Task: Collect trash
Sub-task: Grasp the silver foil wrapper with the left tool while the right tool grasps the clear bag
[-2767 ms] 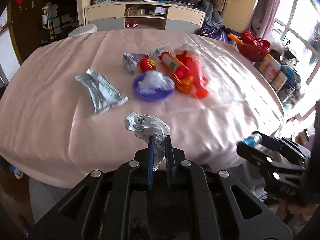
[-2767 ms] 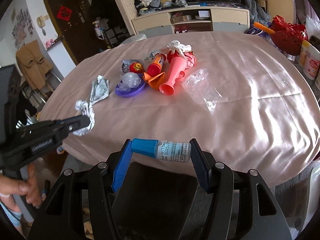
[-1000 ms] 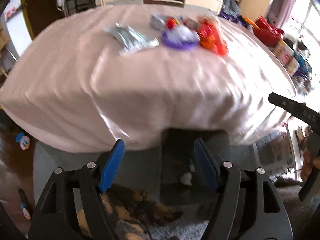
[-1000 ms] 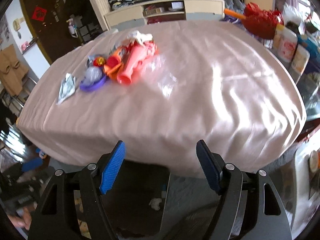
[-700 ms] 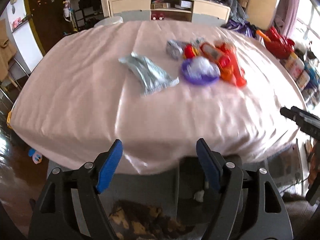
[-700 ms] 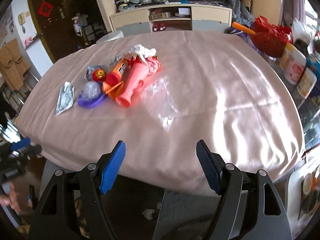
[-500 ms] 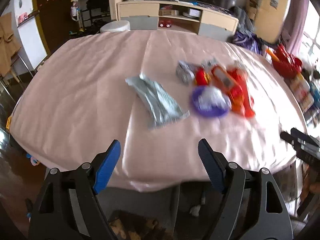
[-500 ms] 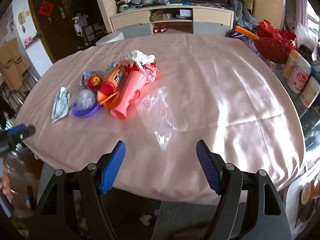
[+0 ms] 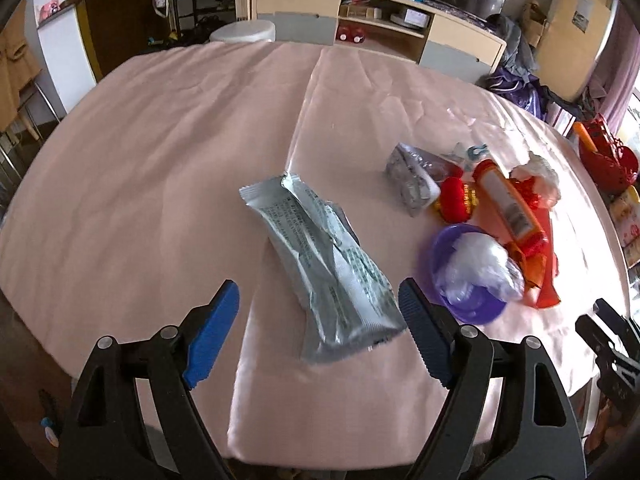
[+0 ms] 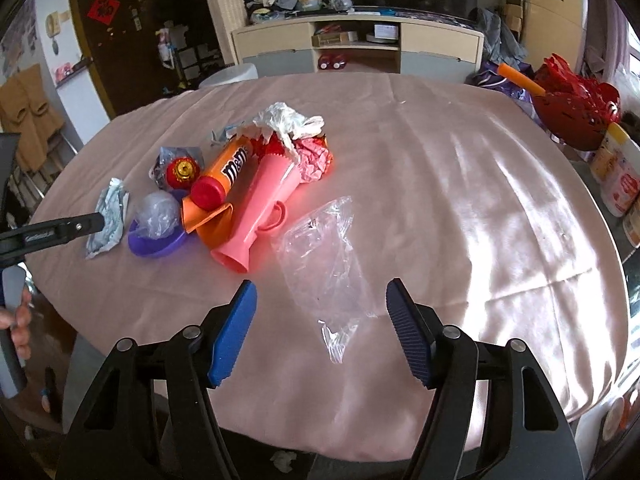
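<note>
My left gripper is open and empty, its blue pads either side of the near end of a flat silver foil wrapper on the pink tablecloth. My right gripper is open and empty, just before a clear plastic bag. Between them lies a pile: a purple bowl holding crumpled plastic, an orange M&M's tube, a pink cup, a red ball, white crumpled bags. The left gripper also shows at the left edge of the right wrist view.
The table's near edge drops off just under both grippers. A red basket and white bottles stand off the table's right side. A cream cabinet is behind the table. A small white scrap lies on the floor.
Both grippers let go of the crumpled foil and the blue-capped bottle below the table edge. They have risen and moved forward over the table, still open.
</note>
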The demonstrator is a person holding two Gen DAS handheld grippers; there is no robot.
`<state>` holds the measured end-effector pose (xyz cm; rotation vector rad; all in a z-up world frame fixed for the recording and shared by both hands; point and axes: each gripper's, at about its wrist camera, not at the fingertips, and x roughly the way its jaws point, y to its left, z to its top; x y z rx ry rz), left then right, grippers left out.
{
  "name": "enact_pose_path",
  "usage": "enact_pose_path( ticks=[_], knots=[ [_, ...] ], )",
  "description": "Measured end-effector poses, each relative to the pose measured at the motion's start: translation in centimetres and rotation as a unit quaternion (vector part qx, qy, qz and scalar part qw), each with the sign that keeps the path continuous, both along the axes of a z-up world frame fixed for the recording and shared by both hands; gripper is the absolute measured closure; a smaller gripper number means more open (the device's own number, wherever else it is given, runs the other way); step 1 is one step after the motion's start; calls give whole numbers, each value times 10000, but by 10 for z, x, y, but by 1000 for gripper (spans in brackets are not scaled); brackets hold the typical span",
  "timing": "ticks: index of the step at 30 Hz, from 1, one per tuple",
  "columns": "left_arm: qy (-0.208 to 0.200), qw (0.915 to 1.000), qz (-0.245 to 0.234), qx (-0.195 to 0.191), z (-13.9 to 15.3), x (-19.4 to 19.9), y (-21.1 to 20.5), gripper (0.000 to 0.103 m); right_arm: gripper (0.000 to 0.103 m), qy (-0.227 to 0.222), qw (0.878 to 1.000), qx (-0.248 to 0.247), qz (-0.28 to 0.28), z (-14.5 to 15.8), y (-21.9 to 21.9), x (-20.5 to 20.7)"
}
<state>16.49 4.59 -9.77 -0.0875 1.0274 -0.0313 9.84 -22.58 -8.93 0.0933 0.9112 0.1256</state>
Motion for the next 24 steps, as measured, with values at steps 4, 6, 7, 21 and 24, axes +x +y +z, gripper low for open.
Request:
enact_pose_path(
  ticks=[4,6,7,21,24],
  knots=[
    [125,9999,-60,-41,-11,8,-2,26,35,108,9999,-83,49,-9,1,3],
    [151,9998,-107,8,-14,10,-5,27,36,188,9998,-113,43,-14,1,5],
    [159,9997,-145,70,-15,11,-7,27,38,217,9996,-151,40,-17,1,4],
    [91,9975,-471,525,-11,-5,-15,63,61,180,9989,-321,300,-14,10,-15],
    [163,9976,-500,449,-10,-16,-15,67,61,215,9991,-240,291,-13,8,-22]
  ],
)
